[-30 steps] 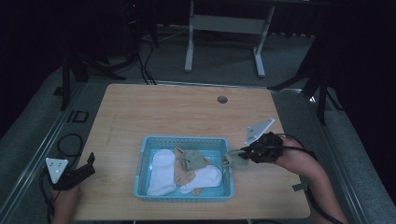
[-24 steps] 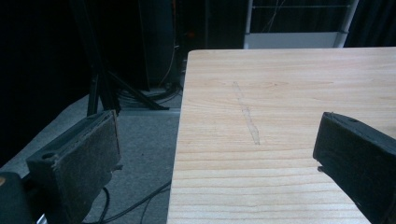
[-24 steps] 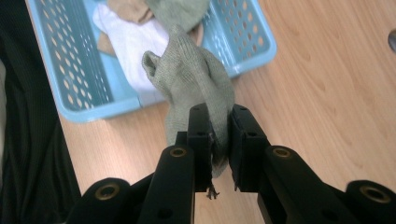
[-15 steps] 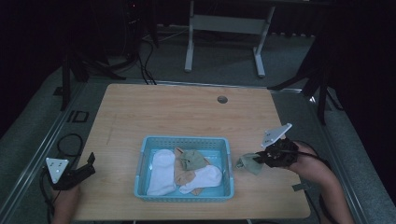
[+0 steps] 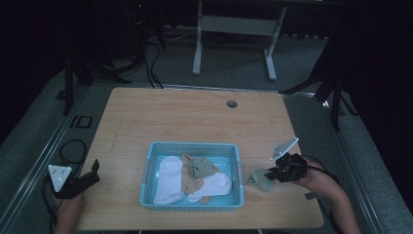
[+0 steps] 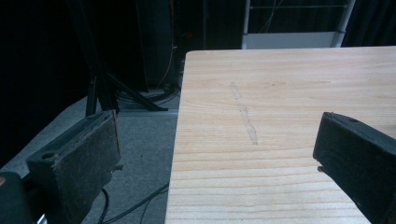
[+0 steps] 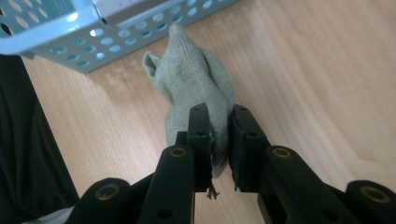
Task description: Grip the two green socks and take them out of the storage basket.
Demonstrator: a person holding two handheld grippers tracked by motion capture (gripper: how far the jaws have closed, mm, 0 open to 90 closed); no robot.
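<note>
1. Dim room and dark floor are surrounding the pale wooden counter (image 5: 195, 117) where I am working.
2. My right tongs (image 7: 219, 140) are gripping a grey-green sock (image 7: 196, 79), with the jaws squeezed nearly together and a fold of the knit pinched between them.
3. I am holding that sock just outside the blue basket (image 5: 192, 147), off its right wall, with the loose end drooping to the wood or just above it; I cannot tell which.
4. My left tongs (image 5: 78, 181) are hovering at the counter's near left edge, well apart from the basket, with the jaws spread wide and nothing between them.
5. I am judging the step in hand as taking socks out of the basket one at a time, and this one looks clear of the rim.
6. Next I am likely needing to lay it flat on open wood, let the jaws part, and reach back in.
7. Inside the basket a white sock (image 5: 168, 178), another greenish one (image 5: 202, 166) and tan ones are lying in a heap.
</note>
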